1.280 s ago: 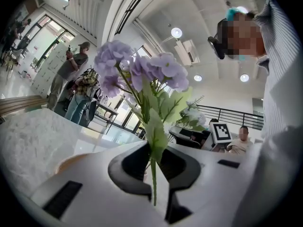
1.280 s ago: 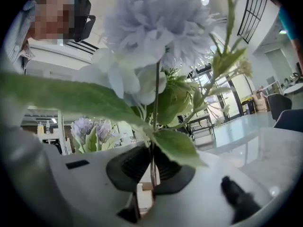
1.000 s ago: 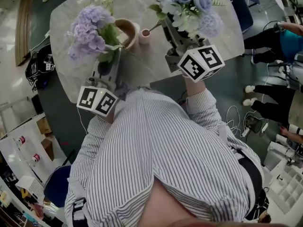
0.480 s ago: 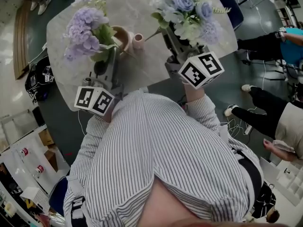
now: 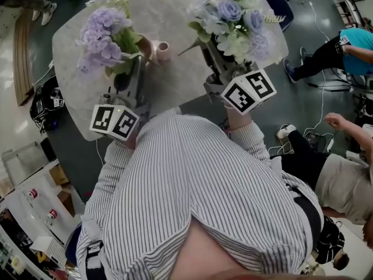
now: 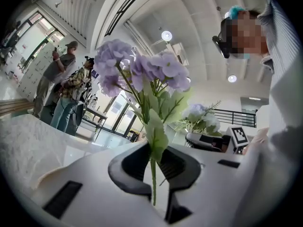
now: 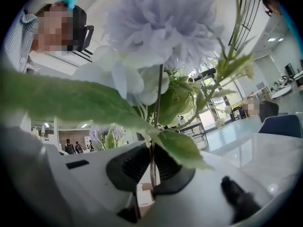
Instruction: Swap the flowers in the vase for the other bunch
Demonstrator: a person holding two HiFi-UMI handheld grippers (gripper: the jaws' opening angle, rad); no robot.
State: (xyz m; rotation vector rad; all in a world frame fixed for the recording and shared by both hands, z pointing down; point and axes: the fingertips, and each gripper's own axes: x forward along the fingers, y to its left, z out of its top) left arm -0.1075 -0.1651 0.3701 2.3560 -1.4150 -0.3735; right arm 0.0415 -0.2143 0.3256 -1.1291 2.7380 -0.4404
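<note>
Mid-swap: my left tongs [image 6: 152,164] clamp the purple bunch [image 5: 102,37], my right tongs [image 7: 151,167] the blue bunch [image 5: 233,13]; next, one goes into the vase [image 5: 161,50].

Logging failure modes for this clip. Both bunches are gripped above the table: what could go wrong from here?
The left gripper pinches the purple bunch by one thin stem; the top-heavy heads may swing or slip.
The right gripper holds the mixed bunch by thin stems too; same risk.
The small pink vase looks narrow and light; a wide bunch could miss its mouth or topple it.
</note>
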